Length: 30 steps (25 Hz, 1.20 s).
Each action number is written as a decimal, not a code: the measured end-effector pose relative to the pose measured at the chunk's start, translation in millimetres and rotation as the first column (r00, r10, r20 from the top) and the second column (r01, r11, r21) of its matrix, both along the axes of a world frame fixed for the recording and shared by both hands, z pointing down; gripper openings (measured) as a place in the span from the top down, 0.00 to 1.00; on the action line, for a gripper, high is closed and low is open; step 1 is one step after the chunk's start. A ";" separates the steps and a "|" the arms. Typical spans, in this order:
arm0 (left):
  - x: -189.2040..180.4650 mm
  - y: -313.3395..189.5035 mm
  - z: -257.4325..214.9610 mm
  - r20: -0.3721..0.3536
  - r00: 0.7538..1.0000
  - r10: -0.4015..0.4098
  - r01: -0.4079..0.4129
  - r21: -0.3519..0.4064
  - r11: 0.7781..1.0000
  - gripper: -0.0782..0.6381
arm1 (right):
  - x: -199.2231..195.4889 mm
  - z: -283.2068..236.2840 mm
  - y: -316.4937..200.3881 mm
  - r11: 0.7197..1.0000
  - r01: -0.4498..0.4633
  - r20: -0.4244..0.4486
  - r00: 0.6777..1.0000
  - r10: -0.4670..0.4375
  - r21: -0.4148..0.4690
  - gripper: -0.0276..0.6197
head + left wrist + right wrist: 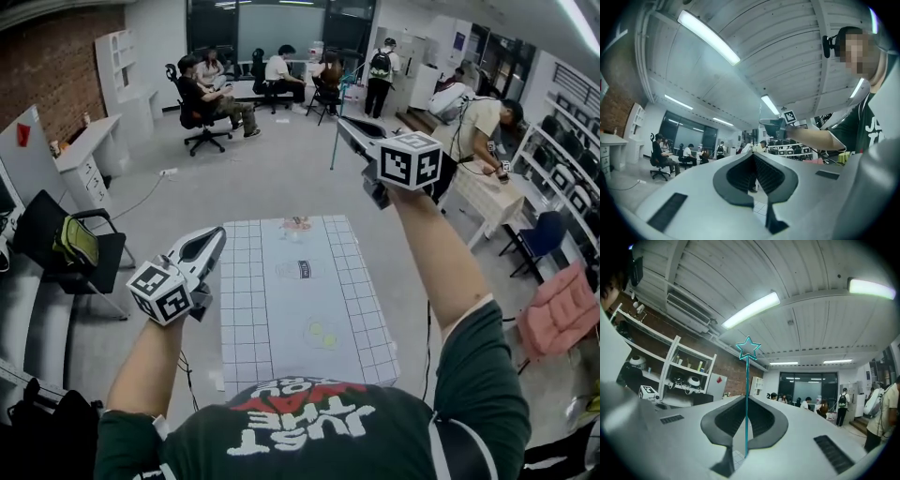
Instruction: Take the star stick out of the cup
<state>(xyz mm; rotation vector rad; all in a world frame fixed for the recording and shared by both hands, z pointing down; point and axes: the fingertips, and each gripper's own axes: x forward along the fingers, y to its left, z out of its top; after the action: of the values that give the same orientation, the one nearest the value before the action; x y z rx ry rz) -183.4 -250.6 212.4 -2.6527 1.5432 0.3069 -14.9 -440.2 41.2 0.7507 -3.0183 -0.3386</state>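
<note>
1. Teal star stick [747, 371] is up in the air, upright with its star on top. The lower shaft is clamped between the jaws of the right gripper [744, 401], with no cup around it.
2. It's held high on a raised arm, I'd say so the lower end hangs free of any rim. By that reading the removal looks done.
3. Left gripper [216, 236] sits low by the counter's [281, 347] left edge, jaws together on nothing, well out of the way.
4. On the gridded counter a small pinkish thing [296, 225] at the far end may be the cup, but it's too small to tell. There's also a dark piece [305, 269] and a greenish bit [324, 336].
5. Seated people [211, 94] and a black chair [70, 246] are well apart, so nothing blocks the stick.
</note>
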 end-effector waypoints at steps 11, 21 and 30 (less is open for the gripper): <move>117.9 22.0 26.3 -0.034 0.991 -0.130 0.129 -0.028 0.991 0.88 | 111.4 16.8 33.6 0.977 0.210 0.067 0.976 -0.207 -0.033 0.89; 175.1 36.9 90.9 -0.041 0.992 -0.123 0.116 -0.142 0.983 0.88 | 189.8 102.1 62.1 0.959 0.231 0.127 0.969 -0.212 -0.163 0.89; 168.6 47.8 150.3 0.002 0.999 0.039 -0.037 -0.198 0.980 0.88 | 203.4 184.0 89.6 0.939 0.135 0.178 0.981 -0.081 -0.316 0.89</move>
<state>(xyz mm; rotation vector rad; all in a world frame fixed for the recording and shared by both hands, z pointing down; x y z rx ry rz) -14.7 -202.8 362.7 -2.8312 1.6014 0.1545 188.5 -350.7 225.2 0.6120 -3.1507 0.2347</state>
